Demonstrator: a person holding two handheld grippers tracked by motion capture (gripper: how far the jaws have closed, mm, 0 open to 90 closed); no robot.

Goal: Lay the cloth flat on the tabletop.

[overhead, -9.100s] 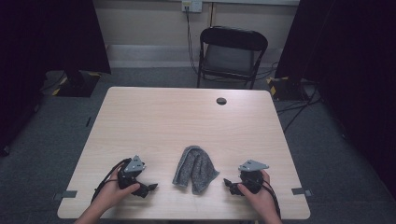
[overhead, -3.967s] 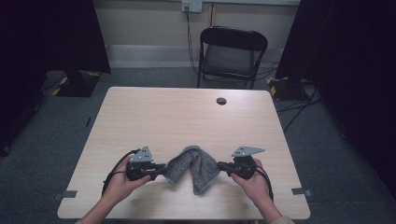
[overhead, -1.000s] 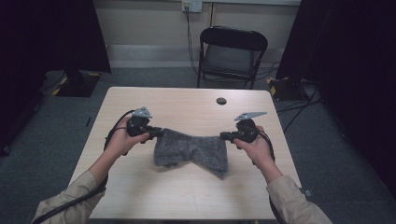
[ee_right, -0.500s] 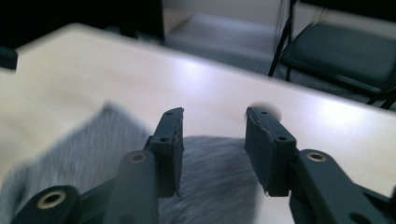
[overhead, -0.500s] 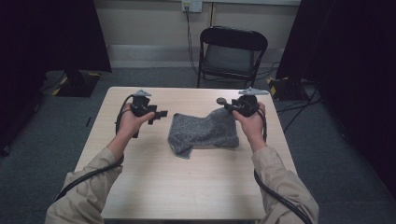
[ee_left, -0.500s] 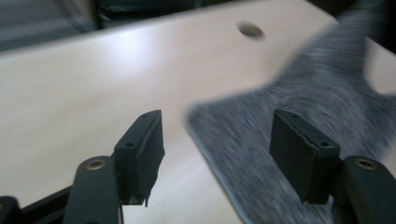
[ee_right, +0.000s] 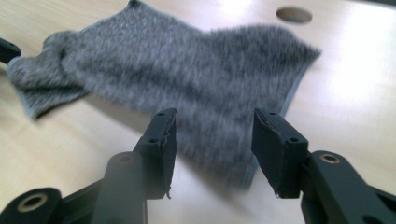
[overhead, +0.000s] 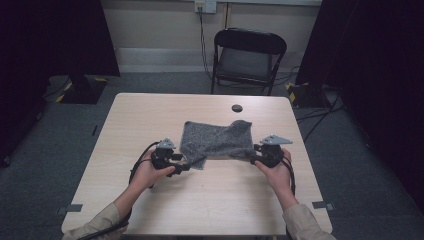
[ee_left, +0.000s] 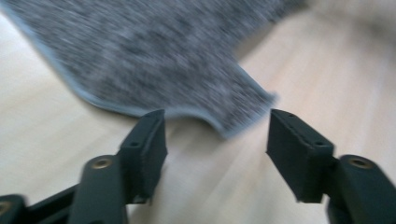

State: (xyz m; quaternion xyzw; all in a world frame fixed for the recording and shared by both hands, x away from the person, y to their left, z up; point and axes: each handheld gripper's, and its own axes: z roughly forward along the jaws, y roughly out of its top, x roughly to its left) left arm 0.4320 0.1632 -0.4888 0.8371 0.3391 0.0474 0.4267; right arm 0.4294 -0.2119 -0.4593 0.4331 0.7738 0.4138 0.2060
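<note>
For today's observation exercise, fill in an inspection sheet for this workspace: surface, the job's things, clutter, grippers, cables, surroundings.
Surface: pale wooden table with a dark round hole near the far edge.
Job's things: grey cloth lying mostly spread out, near left corner rumpled.
Clutter: nothing seen.
Grippers: left gripper open, jaws just been opening, cloth corner just ahead of them; right gripper open over the cloth's near edge, jaws just been opening.
Cables: black cable loops from the left gripper.
Surroundings: black folding chair, wall socket, dark curtains.
</note>
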